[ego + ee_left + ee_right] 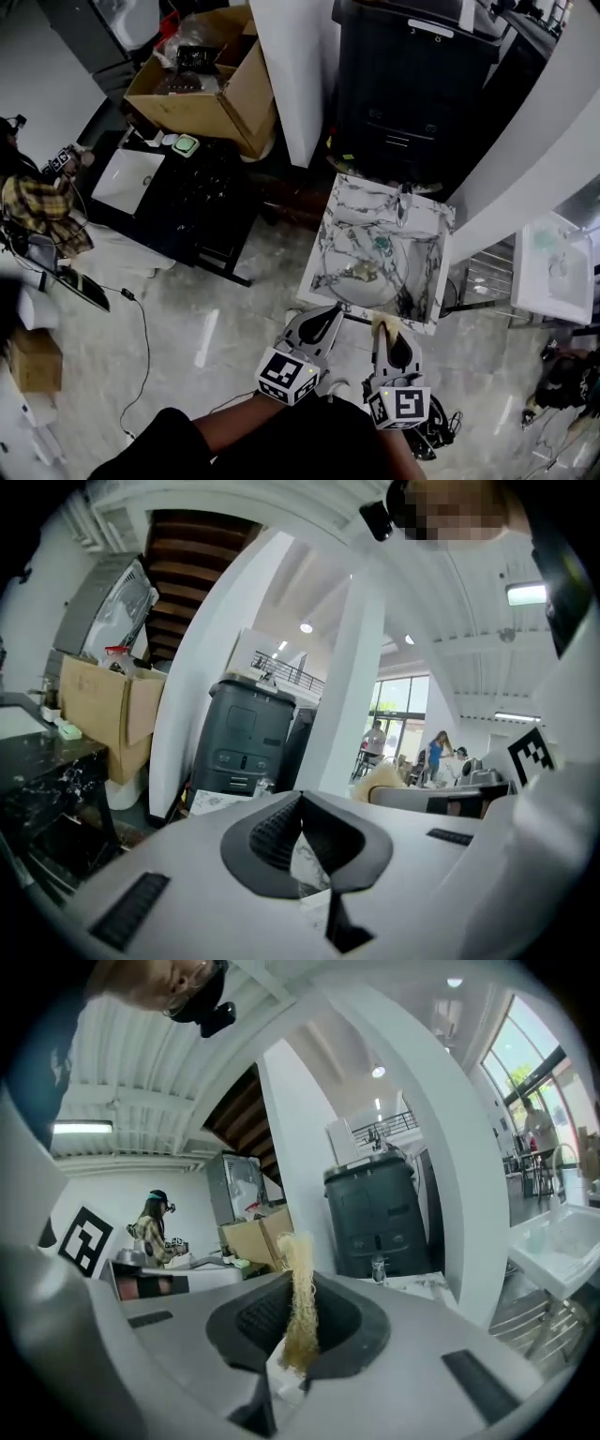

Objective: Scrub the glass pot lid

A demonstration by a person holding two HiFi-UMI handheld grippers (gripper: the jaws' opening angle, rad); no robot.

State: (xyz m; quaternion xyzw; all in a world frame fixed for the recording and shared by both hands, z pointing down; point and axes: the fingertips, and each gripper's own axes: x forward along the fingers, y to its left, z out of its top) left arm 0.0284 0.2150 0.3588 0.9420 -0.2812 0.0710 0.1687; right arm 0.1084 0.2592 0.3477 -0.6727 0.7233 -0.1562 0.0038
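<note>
Glass pot lid (349, 286) lies in the basin of the marble-patterned sink (339, 199), round and clear, a small yellowish bit at its centre. Faucet (403, 202) stands at the sink's far rim.

Right gripper (388, 330) is just at the sink's near edge, above the rim, apart from the lid. Jaws pinched together on a pale, stringy scrubber (381, 322). Left gripper (333, 315) is beside it, also at the near rim, tips pointing toward the basin.

Right gripper view: right gripper (298, 1288) is clamped on the scrubber (300, 1312), a straw-coloured fibrous strip standing upright out of the dark pads and rising past the tips.

Left gripper view: left gripper (301, 803) has its jaws pressed together with nothing between them; a sliver of marbled surface shows through the gap below the tips.

Lid shows only in the head view; both gripper views look level across the room, over it. They give instead the dark grey cabinet (375, 1211) behind the sink, the cardboard box (98, 710) and people in the distance. Only the right gripper view shows a person in a plaid shirt (150, 1227) at a counter.
</note>
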